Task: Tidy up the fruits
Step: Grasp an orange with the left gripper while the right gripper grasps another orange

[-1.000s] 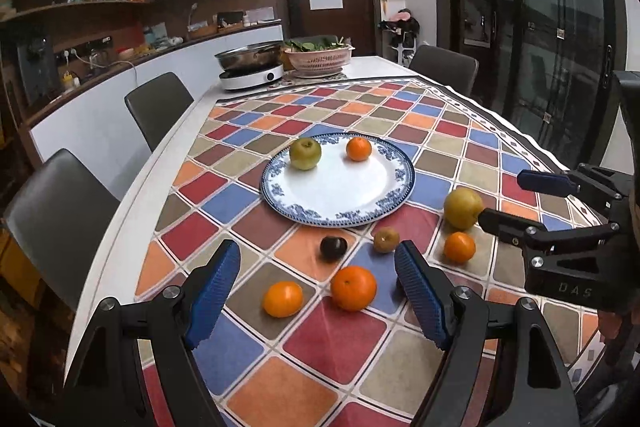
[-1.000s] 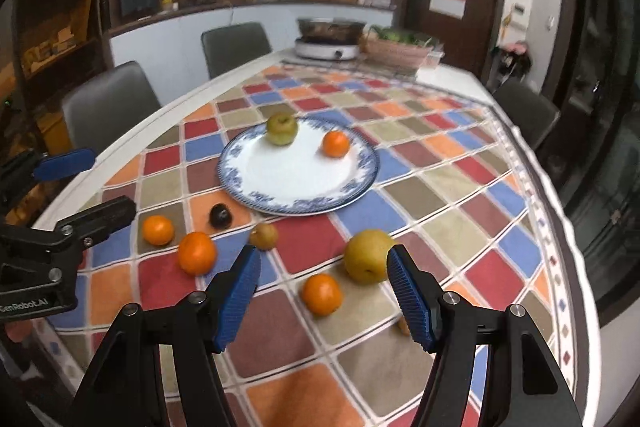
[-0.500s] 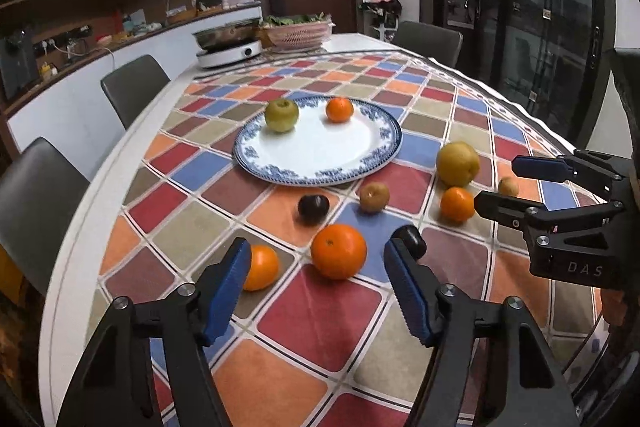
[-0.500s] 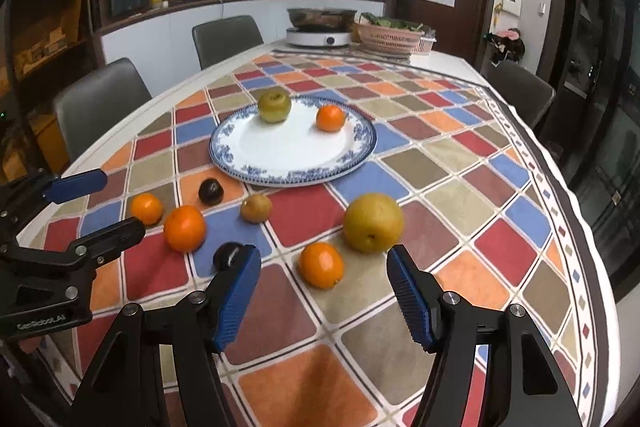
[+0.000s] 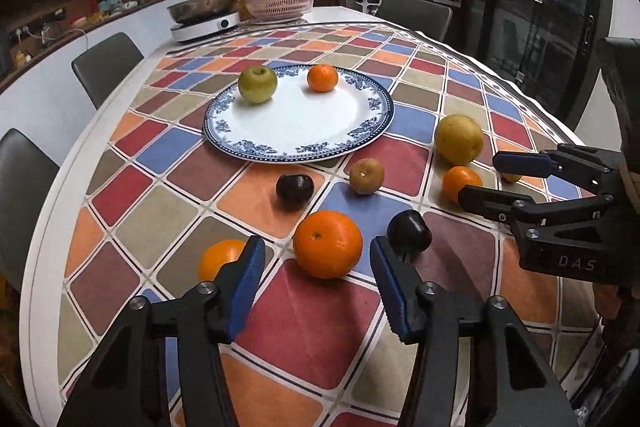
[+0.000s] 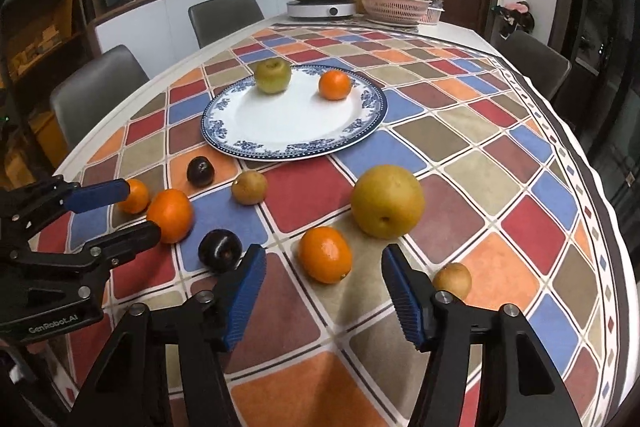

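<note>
The worktop carried a checked cloth, and on it a blue-rimmed plate already held a green apple and a small orange; the other fruit lay loose on the cloth nearer the camera.

The large yellow pear was the biggest loose piece. It would probably be heavy and smooth, best taken across its widest part.

The big orange lay in line with the left tool, just beyond its tips. Its jaws had just been closing but stood apart, touching nothing. I judged this fruit firm, round and prone to roll, so a grip across its middle would suit.

The mid-sized orange sat likewise ahead of the right tool, whose jaws had also just narrowed yet gripped nothing.

Two dark plums were likely softer-skinned and easily bruised; light pressure would be wise.

A small brown fruit lay just short of the plate, and another beside the right tool's outer finger. Both looked light and might slip from wide pads.
</note>
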Tool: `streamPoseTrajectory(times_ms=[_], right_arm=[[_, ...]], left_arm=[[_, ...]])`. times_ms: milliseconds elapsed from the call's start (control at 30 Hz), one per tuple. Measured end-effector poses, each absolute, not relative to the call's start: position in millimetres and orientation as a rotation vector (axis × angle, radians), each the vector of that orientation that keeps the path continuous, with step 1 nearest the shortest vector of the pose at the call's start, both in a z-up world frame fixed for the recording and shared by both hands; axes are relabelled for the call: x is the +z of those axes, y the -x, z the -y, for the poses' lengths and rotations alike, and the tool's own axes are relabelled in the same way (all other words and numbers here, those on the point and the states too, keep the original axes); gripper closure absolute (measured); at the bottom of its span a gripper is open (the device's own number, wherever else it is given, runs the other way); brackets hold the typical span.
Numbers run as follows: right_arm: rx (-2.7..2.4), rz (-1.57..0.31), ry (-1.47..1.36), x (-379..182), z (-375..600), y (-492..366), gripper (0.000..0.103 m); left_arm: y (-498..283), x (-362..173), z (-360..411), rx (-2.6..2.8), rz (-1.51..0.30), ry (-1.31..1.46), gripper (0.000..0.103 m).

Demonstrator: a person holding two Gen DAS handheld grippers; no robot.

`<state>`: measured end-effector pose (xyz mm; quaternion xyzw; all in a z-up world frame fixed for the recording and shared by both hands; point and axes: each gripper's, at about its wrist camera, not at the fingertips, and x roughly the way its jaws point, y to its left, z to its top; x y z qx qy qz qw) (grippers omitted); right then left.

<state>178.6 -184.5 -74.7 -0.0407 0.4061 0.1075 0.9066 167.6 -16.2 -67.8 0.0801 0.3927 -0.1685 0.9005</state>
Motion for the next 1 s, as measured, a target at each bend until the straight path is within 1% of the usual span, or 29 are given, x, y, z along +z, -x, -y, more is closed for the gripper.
streamPoseTrajectory(times_ms=[67,133,200,300,467,533,667,733,1000], right_arm=[[0.224,-0.853,0.081,-77.8,185.1,-182.3,0.044],[0.228,-0.866,0.083,-80.8,184.9,-185.9,0.048],[0.233,-0.881,0.08,-84.0,184.7,-189.0,0.048],[0.243,-0.895,0.076,-87.1,184.6,-191.0,0.054],[0.237,-0.893,0.093,-88.1,184.2,-193.3,0.054],[0.239,-0.894,0.09,-88.4,184.9,-195.4,0.059],[0.245,-0.91,0.085,-90.9,185.3,-199.2,0.062],[0.25,-0.915,0.081,-92.1,185.2,-199.7,0.068],[0.262,-0.911,0.068,-90.5,186.2,-198.7,0.07]], left_arm=[[-169.8,-69.7,16.4,-0.35,-0.82,-0.163,0.05],[-171.6,-71.4,15.9,-0.358,-0.828,-0.154,0.051],[-173.5,-73.6,16.7,-0.36,-0.835,-0.155,0.053],[-176.0,-75.4,16.6,-0.364,-0.841,-0.152,0.054],[-179.1,-77.1,18.2,-0.374,-0.852,-0.143,0.056],[-179.9,-77.3,17.7,-0.377,-0.857,-0.135,0.059],[-184.1,-76.4,18.1,-0.378,-0.867,-0.112,0.062],[-184.5,-76.1,18.6,-0.374,-0.866,-0.112,0.062],[-183.7,-70.3,19.7,-0.368,-0.86,-0.099,0.064]])
